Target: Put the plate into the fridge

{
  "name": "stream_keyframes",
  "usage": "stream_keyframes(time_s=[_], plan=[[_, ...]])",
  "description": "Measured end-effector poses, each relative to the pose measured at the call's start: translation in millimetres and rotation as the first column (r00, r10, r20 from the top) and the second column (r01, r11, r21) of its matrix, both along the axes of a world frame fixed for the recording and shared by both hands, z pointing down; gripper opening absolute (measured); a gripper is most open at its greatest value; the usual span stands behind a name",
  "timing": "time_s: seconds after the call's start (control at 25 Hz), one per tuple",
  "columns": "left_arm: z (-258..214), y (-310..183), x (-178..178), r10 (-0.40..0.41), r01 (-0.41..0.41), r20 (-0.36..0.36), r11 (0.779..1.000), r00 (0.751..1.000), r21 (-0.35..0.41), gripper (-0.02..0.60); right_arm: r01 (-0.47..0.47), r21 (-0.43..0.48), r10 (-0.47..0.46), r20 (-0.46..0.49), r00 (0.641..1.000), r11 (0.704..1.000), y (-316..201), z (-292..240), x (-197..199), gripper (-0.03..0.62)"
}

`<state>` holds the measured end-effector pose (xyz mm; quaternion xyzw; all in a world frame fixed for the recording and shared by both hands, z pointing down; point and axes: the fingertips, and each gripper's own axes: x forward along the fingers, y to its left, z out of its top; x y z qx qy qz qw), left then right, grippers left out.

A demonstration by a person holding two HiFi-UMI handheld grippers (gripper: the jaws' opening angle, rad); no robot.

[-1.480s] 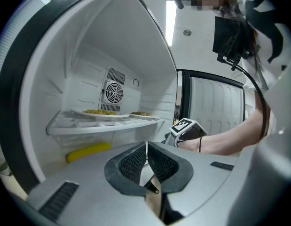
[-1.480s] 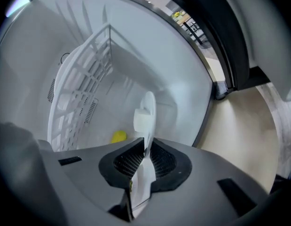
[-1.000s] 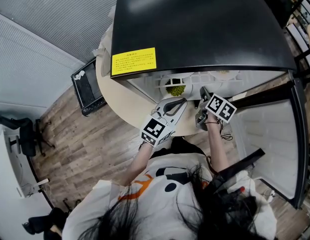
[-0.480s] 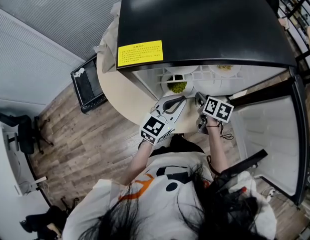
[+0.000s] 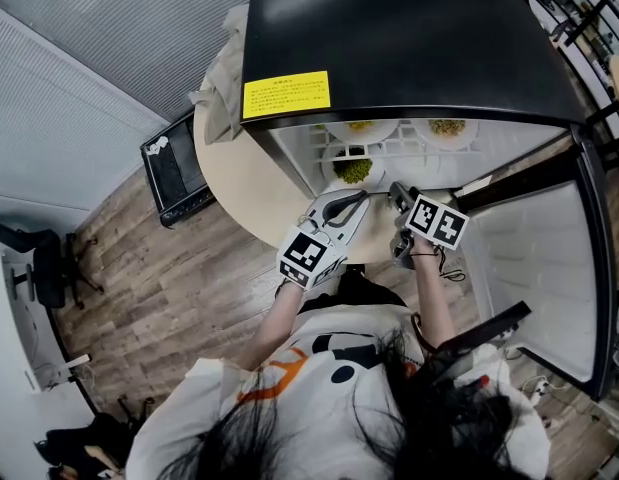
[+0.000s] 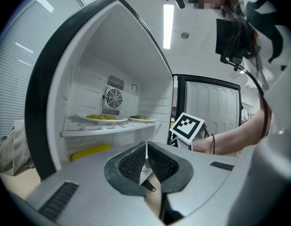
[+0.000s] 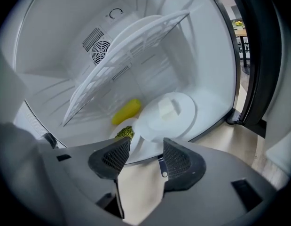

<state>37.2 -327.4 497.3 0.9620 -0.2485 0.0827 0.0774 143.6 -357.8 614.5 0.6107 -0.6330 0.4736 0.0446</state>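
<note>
A black fridge (image 5: 409, 38) stands with its door (image 5: 549, 268) swung wide on a round beige table (image 5: 239, 183), above a wood-plank floor (image 5: 169, 288), as a person in a white printed top leans in with a gripper in each hand. The right gripper (image 7: 146, 144) points into the lower compartment, its jaws spread wide with nothing between them. Just beyond its tips, a white plate (image 7: 169, 114) bearing a pale block lies on the fridge floor. That plate's edge overlaps a second dish of green food (image 7: 124, 132), and a yellow item (image 7: 126, 111) rests further back. The left gripper (image 6: 146, 147) is held near the fridge opening with its jaws pressed together and empty. Above, a white wire shelf (image 7: 126, 60) carries two more servings of food (image 6: 102, 118), side by side in front of the rear fan grille (image 6: 113, 98).
</note>
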Motion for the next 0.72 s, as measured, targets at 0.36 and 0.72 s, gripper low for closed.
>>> stream_keyframes(time_s=[0.36,0.72], plan=[[-7.1,10.9,-10.4,-0.021,0.021,-0.005,1.0,1.0,0.014,0.012,0.032,0.118,-0.03,-0.019,0.999,0.992,5.6,-34.9,-11.4,0.15],[-10.2,33.8,-23.2,-0.032,0.032,-0.003,0.999,0.999,0.026,0.012,0.076,0.214,-0.079,0.006,0.997,0.974,19.0,-68.0,-38.2,0.083]])
